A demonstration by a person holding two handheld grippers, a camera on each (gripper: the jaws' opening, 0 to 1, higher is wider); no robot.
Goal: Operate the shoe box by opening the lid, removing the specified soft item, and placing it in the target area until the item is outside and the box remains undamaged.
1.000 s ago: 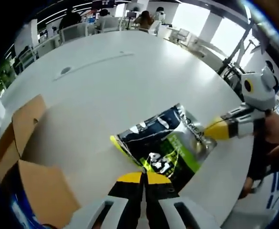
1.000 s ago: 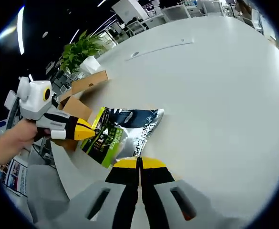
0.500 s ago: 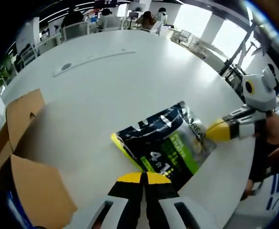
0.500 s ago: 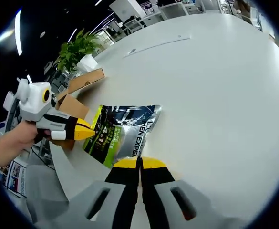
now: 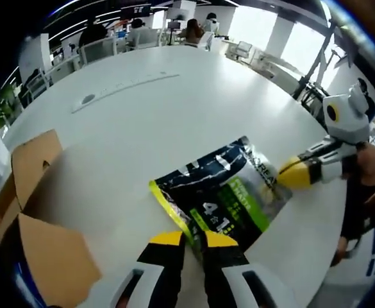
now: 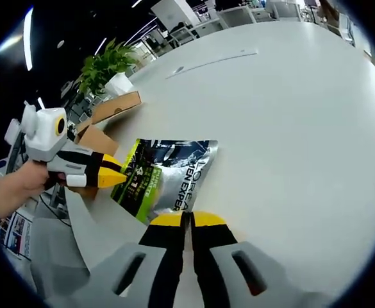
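Soft pouch laid out on the desk, clear of the shoe box

The pouch point(image 5: 222, 196) is seen flat on the white desk point(image 5: 161, 109), the open shoe box point(image 5: 30, 192) (flaps up) well apart. The left tongs point(image 5: 188, 240) are parted slightly, holding nothing; the right tongs point(image 6: 188, 221) are nearly closed at the pouch's edge, with no grip discernible, presumably for release.

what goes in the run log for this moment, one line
phase: placing | pouch flat on white table, outside cardboard box | left gripper open | right gripper shut
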